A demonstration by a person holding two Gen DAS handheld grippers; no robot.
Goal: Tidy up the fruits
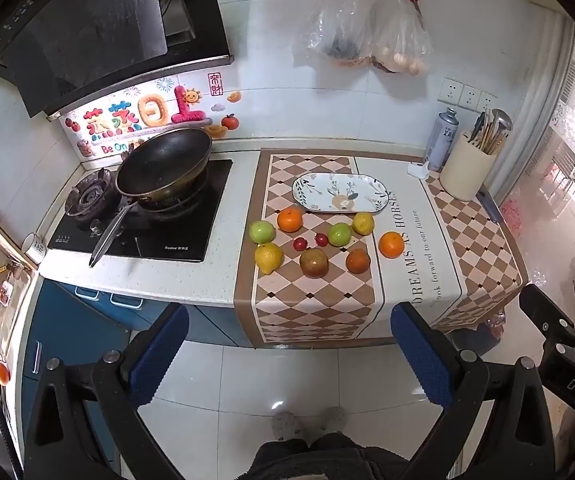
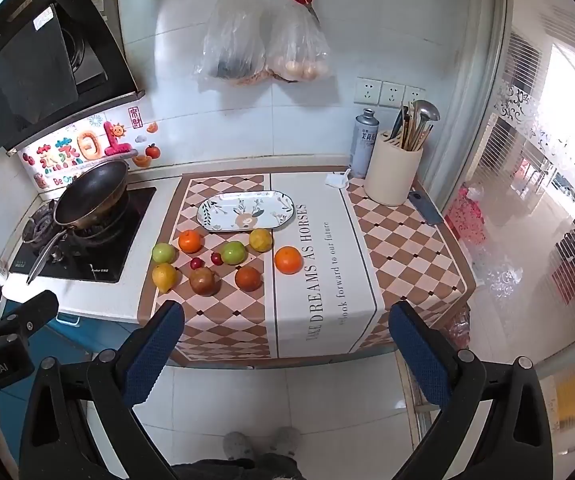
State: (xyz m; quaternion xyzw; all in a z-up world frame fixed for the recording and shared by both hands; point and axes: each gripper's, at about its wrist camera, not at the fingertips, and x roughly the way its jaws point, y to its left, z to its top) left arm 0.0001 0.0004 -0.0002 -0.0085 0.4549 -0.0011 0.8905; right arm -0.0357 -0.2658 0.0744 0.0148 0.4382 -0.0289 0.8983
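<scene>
Several fruits lie on the checkered mat (image 1: 315,312): two oranges (image 1: 290,219) (image 1: 391,245), two green apples (image 1: 262,232) (image 1: 339,234), two lemons (image 1: 268,258) (image 1: 363,223), two small red fruits (image 1: 300,243), and two reddish fruits (image 1: 314,263) (image 1: 358,261). An empty oval patterned plate (image 1: 307,194) lies behind them; it also shows in the right wrist view (image 2: 211,212). My left gripper (image 1: 289,356) and right gripper (image 2: 285,354) are both open and empty, held back from the counter's front edge above the floor.
A wok (image 1: 163,166) sits on the gas stove (image 1: 175,240) left of the mat. A cream utensil holder (image 2: 393,172) and spray can (image 2: 364,142) stand at the back right. Plastic bags (image 2: 263,48) and red scissors hang on the wall. A window is at right.
</scene>
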